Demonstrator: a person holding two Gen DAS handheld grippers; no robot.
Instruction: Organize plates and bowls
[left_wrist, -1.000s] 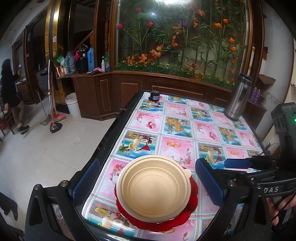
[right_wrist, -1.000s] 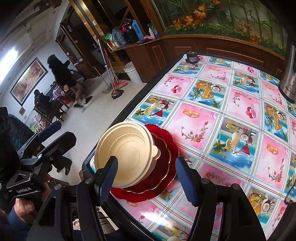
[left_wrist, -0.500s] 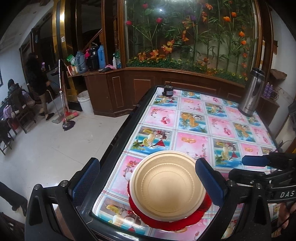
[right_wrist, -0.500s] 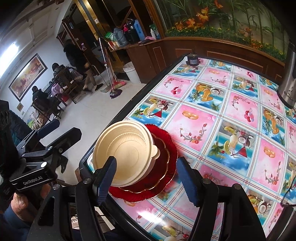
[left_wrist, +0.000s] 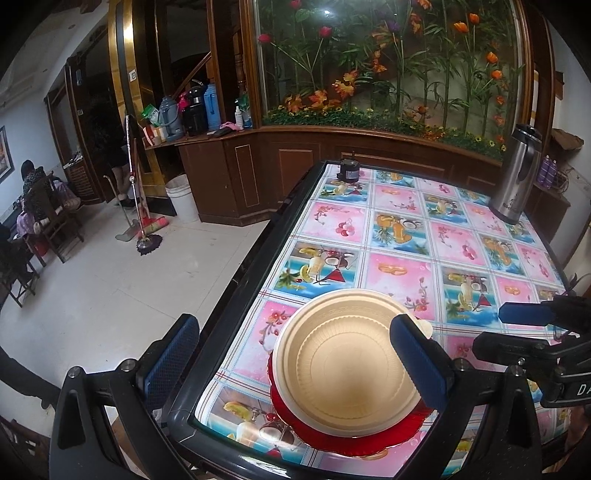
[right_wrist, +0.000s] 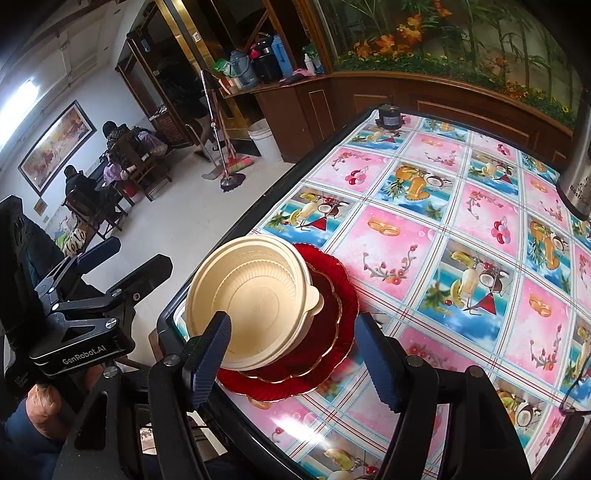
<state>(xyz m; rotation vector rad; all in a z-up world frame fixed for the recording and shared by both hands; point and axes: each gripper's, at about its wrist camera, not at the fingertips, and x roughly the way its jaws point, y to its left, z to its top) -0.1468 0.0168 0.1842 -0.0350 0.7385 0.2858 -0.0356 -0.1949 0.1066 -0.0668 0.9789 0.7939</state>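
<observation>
A cream plastic bowl (left_wrist: 347, 365) sits on stacked red plates (left_wrist: 354, 439) at the near left corner of the table. It also shows in the right wrist view (right_wrist: 255, 299), on the red plates (right_wrist: 325, 325). My left gripper (left_wrist: 295, 362) is open and empty, above the table's left edge, its right finger over the bowl's right rim. My right gripper (right_wrist: 295, 362) is open and empty, just before the stack, its fingers on either side of the plates' near edge.
The table (left_wrist: 406, 229) has a colourful fruit-print cloth and a black rim. A steel thermos (left_wrist: 517, 173) stands at the far right and a small dark jar (left_wrist: 349, 171) at the far edge. Floor, chairs and people are to the left.
My left gripper has shifted left, so the bowl now sits to the right between its fingers. My right gripper stays almost still by the stack. A person in the background walked away.
</observation>
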